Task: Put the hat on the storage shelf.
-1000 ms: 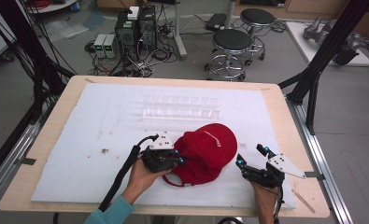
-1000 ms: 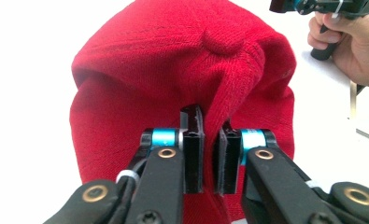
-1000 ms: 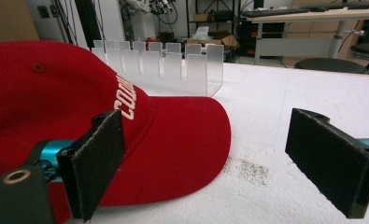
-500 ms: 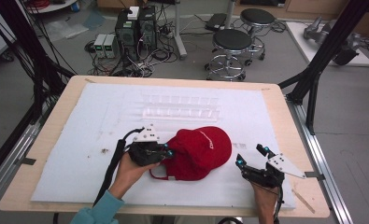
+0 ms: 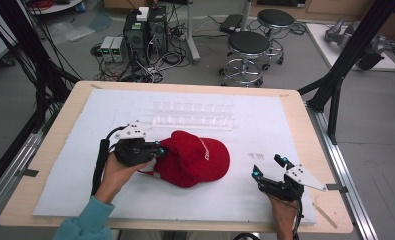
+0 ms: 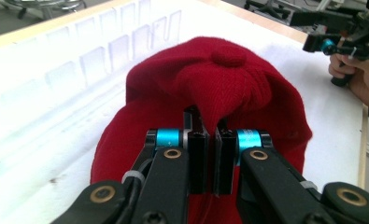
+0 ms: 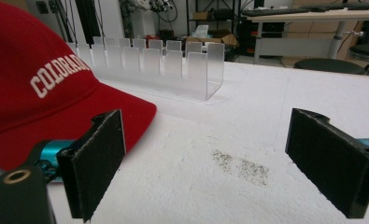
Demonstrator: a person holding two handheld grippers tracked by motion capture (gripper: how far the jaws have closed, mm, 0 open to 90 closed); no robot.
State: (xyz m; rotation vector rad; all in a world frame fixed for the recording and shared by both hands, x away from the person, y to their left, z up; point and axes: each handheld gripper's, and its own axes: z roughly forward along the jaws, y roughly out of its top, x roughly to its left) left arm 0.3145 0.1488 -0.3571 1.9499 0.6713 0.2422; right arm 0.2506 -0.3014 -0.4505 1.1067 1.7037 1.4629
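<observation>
Cap [image 6: 210,88] fabric between left fingers [image 6: 198,161]

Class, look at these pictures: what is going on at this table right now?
A person works at a table covered by a white sheet, a claw in each hand. The left claw is shut on the fabric at the back of a red cap. The right claw rests open beside the cap, holding nothing. A clear slotted rack stands behind the cap.
</observation>
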